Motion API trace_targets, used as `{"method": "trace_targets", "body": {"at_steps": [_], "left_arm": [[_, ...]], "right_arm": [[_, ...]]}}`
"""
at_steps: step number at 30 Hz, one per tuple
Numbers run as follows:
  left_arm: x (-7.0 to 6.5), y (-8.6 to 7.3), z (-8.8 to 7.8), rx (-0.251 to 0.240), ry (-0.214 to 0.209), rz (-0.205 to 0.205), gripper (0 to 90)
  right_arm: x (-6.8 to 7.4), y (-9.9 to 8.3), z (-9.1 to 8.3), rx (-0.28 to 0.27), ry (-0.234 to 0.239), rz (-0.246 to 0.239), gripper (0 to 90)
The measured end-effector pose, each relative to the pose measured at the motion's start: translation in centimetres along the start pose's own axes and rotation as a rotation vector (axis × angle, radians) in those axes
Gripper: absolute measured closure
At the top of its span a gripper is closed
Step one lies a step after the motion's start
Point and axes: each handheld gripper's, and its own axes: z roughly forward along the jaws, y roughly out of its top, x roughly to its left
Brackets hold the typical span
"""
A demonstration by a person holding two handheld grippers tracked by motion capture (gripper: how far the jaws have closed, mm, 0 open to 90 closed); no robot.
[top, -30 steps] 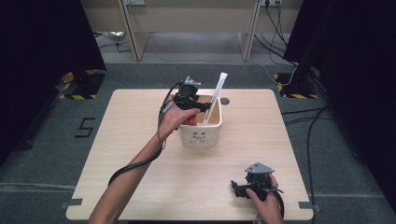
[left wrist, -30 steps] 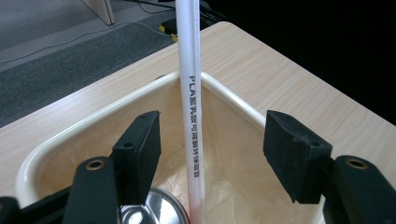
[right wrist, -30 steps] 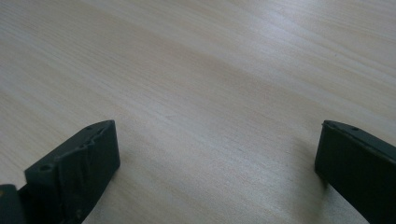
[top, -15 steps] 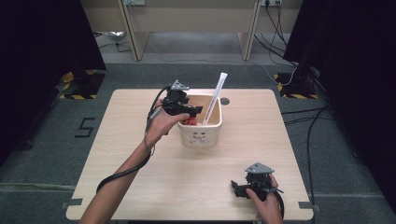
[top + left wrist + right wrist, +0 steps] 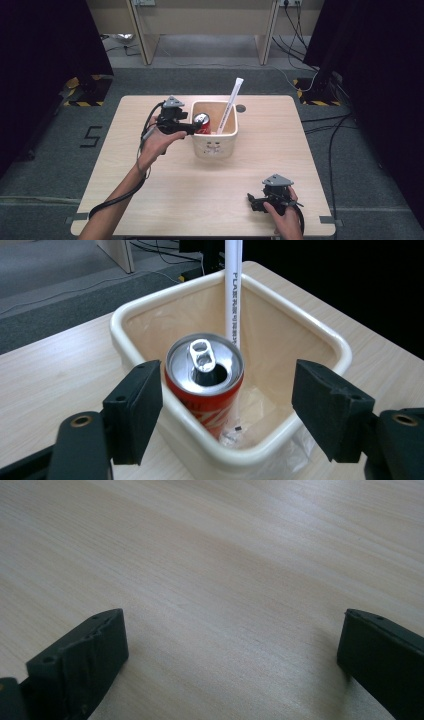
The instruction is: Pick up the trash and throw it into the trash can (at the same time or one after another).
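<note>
The bin's near wall (image 5: 200, 440) hides the lower half of the red can (image 5: 207, 390), so its foot is out of sight. The white tube (image 5: 233, 290) runs off the top edge of the left gripper view, and its small print is too fine to read. The crumpled plastic (image 5: 255, 410) on the bin floor is only partly visible.

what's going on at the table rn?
A person works with a hand-held gripper in each hand. The left hand-held gripper is at the cream bin, its jaws just opened and clear of the red soda can leaning inside, next to a white wrapped straw. The right hand-held gripper sits open, low over the bare wooden table near its front edge.
</note>
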Motion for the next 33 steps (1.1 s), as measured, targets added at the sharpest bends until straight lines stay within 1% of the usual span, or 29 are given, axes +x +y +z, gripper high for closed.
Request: {"method": "trace_targets", "body": {"at_steps": [2,4,7,12,17,18,20,23,26,30,33], "left_arm": [[0.3,-0.5,-0.3,-0.001,0.01,-0.002,28.1],[0.6,-0.9,-0.6,-0.008,0.003,-0.01,28.2],[0.9,-1.5,-1.2,-0.013,0.006,-0.017,28.2],[1.1,-2.4,-2.1,-0.027,0.008,-0.018,28.6],[1.2,-3.9,-3.0,-0.031,0.003,-0.019,28.6],[1.2,-4.1,-3.0,-0.036,0.002,-0.021,28.6],[1.1,-4.6,-3.2,-0.04,-0.002,-0.024,28.7],[1.0,-5.3,-3.5,-0.034,-0.001,-0.019,28.7],[0.7,-6.0,-3.6,-0.04,0.01,-0.017,28.7],[0.1,-7.1,-3.5,-0.034,-0.002,-0.011,28.6],[-0.2,-7.5,-3.6,-0.037,-0.005,-0.011,28.6]], "right_arm": [[0.0,0.0,0.0,0.0,0.001,0.002,0.3],[0.0,0.0,0.0,0.001,0.0,0.003,0.3],[0.0,0.0,0.0,0.0,-0.001,-0.001,0.3],[0.0,0.0,0.0,0.001,0.0,0.001,0.3],[0.0,0.0,0.0,0.001,-0.001,0.0,0.3],[0.0,0.0,0.0,0.0,0.0,-0.004,0.3],[0.0,0.0,0.0,0.003,0.0,0.003,0.3],[0.0,0.0,0.0,0.003,-0.001,0.003,0.3],[0.0,0.0,0.0,0.002,-0.001,0.001,0.3],[0.0,0.0,0.0,0.003,-0.001,0.001,0.3],[0.0,0.0,0.0,0.003,-0.001,0.003,0.3]]}}
